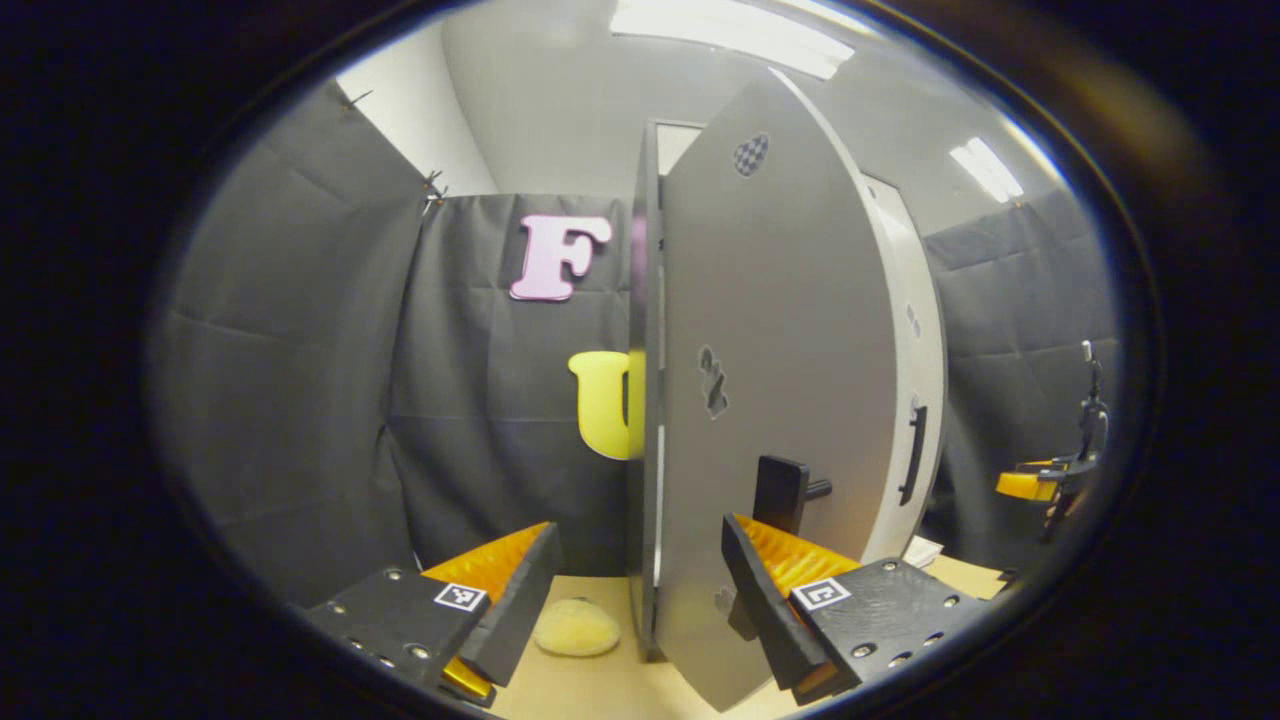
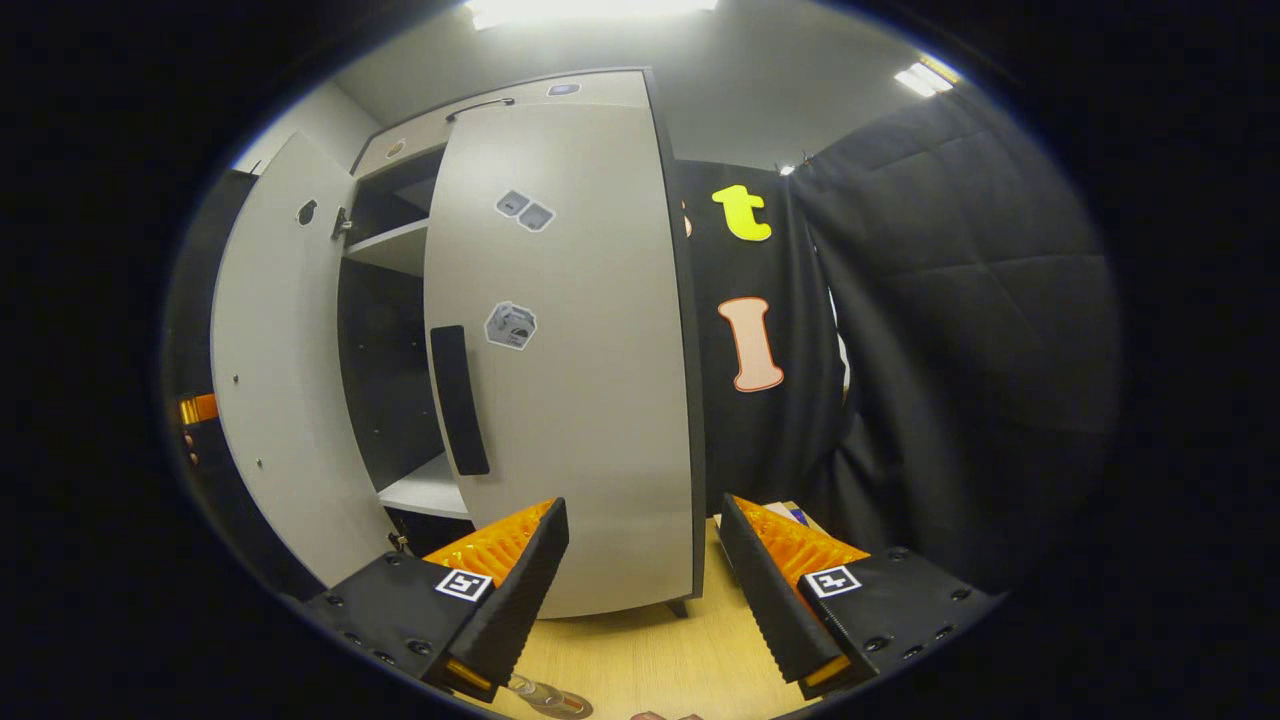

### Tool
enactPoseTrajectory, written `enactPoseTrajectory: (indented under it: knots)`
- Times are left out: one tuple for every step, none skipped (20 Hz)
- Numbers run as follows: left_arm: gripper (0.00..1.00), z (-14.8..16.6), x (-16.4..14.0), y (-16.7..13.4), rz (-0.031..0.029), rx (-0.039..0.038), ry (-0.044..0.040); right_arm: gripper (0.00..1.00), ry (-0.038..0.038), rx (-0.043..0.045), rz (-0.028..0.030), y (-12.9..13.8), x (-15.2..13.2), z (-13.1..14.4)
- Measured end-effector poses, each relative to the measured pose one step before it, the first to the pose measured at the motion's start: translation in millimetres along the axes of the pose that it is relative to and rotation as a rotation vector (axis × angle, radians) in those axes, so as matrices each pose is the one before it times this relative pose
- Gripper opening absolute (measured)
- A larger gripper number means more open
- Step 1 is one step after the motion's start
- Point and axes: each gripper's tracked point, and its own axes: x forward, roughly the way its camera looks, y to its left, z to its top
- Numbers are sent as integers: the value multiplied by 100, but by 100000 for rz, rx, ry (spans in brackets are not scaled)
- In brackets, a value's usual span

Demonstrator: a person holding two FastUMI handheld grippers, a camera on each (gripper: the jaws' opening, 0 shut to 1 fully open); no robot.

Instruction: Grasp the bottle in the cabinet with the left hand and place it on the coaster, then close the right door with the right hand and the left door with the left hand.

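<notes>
Grey left door ajar, upright | left tongs released | right tongs released

In the right gripper view the cabinet stands on the table, its right door shut, left door swung open at left, shelves between.

Grey right door nearly shut, left door wide open
</notes>
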Motion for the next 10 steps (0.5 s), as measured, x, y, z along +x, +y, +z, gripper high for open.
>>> enactPoseTrajectory:
  knots:
    - [94,31,275,-982,-129,484,387,98,-112,-163,-13,-406,104,179]
    - [94,245,51,-918,368,-13,414,97,117,116,240,-383,237,248]
    - [94,-85,53,-796,568,142,802,98,-178,380,435,-335,101,233]
    - [94,27,122,-774,574,366,57,98,-162,342,-11,-473,124,262]
    - [94,98,188,-796,398,118,90,98,162,242,122,-411,62,14]
    - [94,61,299,-818,77,-328,221,98,648,308,160,-366,38,-15]
    - [94,-81,340,-904,-370,-570,381,98,426,426,276,-331,-42,13]
    - [94,-161,337,-1072,-791,-626,133,98,74,229,155,-351,2,57]
    - [94,7,545,-1111,-1029,-426,-12,98,15,-148,160,-400,78,2]
    - [94,-96,550,-1304,-1238,-194,81,98,160,-542,-54,-423,69,-25]
